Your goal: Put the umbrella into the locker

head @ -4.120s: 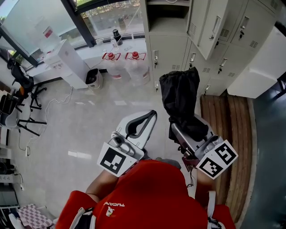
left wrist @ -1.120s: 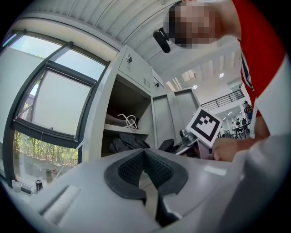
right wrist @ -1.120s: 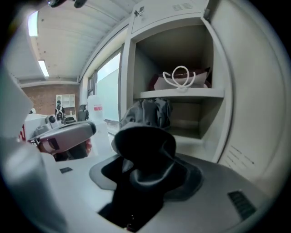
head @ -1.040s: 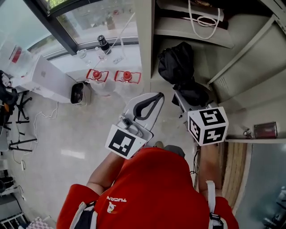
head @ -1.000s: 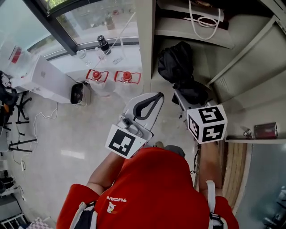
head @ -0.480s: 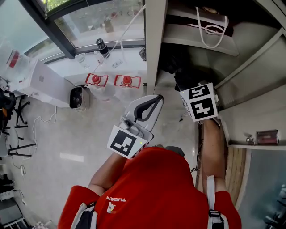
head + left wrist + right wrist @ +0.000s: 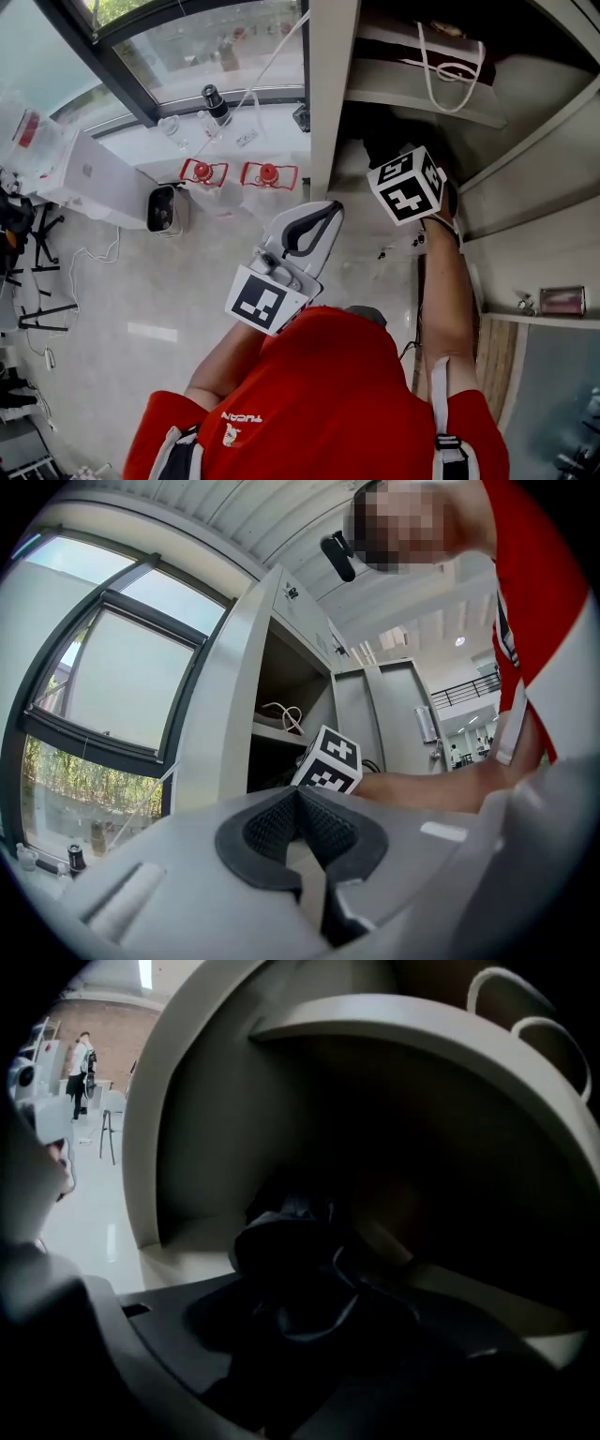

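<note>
R gripper (image 7: 305, 1326) jaws clamp black umbrella (image 7: 284, 1237), bundle poking fwd inside locker (image 7: 330, 103), under shelf (image 7: 412, 98); side wall close left. L gripper (image 7: 309, 223) jaws closed, empty, outside.

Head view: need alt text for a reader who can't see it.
A person in a red top reaches the right tool into an open locker compartment, the black umbrella in its grip barely visible in shadow. The left tool, shut and empty, hangs over the floor beside the locker. White cord handles rest on the shelf above.
</note>
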